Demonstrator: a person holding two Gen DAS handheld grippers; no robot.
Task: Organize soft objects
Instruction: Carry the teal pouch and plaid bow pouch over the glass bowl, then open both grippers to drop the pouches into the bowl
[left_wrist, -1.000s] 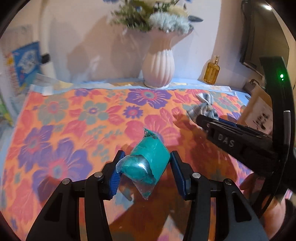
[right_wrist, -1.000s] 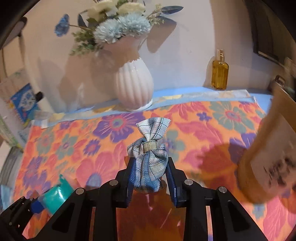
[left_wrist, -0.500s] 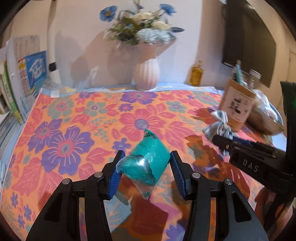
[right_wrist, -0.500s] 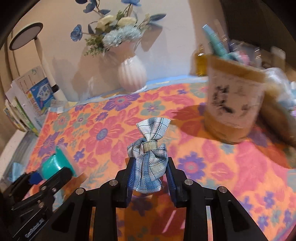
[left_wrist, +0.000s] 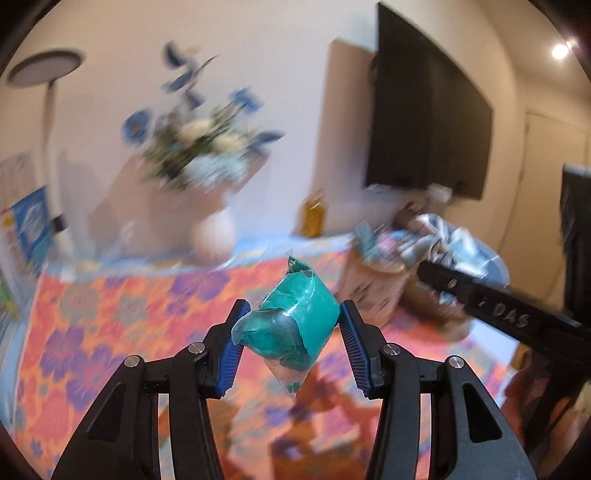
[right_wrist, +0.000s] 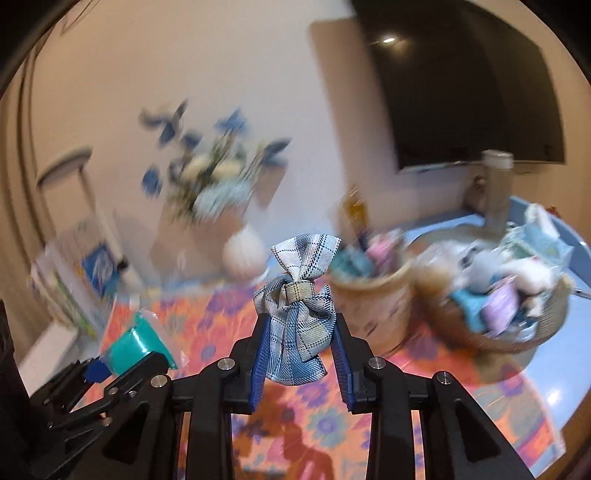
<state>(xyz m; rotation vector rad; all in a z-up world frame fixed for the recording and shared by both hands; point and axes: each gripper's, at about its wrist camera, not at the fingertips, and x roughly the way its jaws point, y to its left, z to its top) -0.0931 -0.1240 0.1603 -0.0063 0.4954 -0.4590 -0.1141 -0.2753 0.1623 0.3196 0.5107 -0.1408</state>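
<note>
**Both grippers loaded, held above the floral table**

A table is seen under a floral cloth in orange, pink and purple; the pale blue tabletop is left bare along the right edge. A dark wall-mounted screen is fixed above the far right corner. At the back, a white ribbed vase with blue and white flowers is set against the wall, with an amber bottle to its right. All background detail is smeared by motion blur.

On the right side of the table 2 containers are placed side by side: a tan cup-like holder with pens or tubes standing in it, and a woven basket filled with soft items in white, teal and lilac.

The left gripper is clamped on a teal bundle in clear plastic wrap, which is pinched between the blue ribbed pads and carried clear of the cloth. The right gripper is closed on a blue-grey plaid fabric bow, held upright by its lower half, with the knot and upper loop standing above the fingertips. In the right wrist view the left gripper is seen at lower left, well apart from the basket
</note>
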